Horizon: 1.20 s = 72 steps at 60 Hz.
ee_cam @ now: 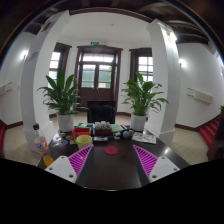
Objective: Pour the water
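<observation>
My tool (105,160) is wide open above the dark bench (108,172), holding and touching nothing. Water bottle (38,138) sits left of the bench's centre tray (103,130). Two potted plants (62,97) flank the door (98,72).

The table (108,168) running out ahead of the fingers is dark and smooth, with a dull sheen on its top. Each finger's inner face carries a magenta pad (146,160) with a ribbed, matt look. Just ahead of the left finger stands a kettle (58,146) in shiny, reflective metal. Beyond the fingers, the double door (98,76) has a dark wood frame around clear glass panes. Flanking it are leafy green plants (62,94) in smooth pale pots.
</observation>
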Each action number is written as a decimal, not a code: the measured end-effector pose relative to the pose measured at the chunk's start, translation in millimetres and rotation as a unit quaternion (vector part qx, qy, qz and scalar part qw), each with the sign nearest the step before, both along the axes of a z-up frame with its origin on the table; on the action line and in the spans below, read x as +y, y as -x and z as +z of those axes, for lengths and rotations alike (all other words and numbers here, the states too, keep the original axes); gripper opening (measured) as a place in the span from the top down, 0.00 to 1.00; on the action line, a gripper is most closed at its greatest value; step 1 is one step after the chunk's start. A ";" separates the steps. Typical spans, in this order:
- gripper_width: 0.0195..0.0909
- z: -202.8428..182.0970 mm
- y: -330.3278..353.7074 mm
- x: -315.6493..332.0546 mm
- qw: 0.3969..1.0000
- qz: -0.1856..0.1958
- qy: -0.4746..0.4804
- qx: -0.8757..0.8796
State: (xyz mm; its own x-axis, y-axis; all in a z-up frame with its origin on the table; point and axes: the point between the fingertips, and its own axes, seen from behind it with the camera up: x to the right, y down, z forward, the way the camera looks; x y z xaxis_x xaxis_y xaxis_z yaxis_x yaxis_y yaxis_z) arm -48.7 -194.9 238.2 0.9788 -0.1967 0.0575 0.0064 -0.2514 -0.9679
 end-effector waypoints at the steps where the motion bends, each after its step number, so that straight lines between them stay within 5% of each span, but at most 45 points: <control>1: 0.20 -0.7 0.9 0.0 1.000 0.001 0.000 -0.001; 17: 0.21 -45.4 74.2 5.5 1.000 0.030 -0.001 -0.006; 39: 0.21 -93.7 243.0 53.3 0.983 0.172 -0.012 0.064; 61: 0.22 -105.9 311.2 133.1 0.980 0.187 -0.025 0.061; 66: 0.29 -109.2 316.4 146.2 0.982 0.179 -0.028 0.057; 69: 0.55 -111.7 310.3 152.5 0.985 0.161 -0.037 0.046; 72: 0.59 -111.0 310.5 152.5 0.986 0.156 -0.046 0.040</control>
State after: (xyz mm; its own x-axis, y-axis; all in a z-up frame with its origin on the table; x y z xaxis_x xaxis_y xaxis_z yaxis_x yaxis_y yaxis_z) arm -359.2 -42.4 127.2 0.9931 0.1144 -0.0260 -0.0073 -0.1604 -0.9870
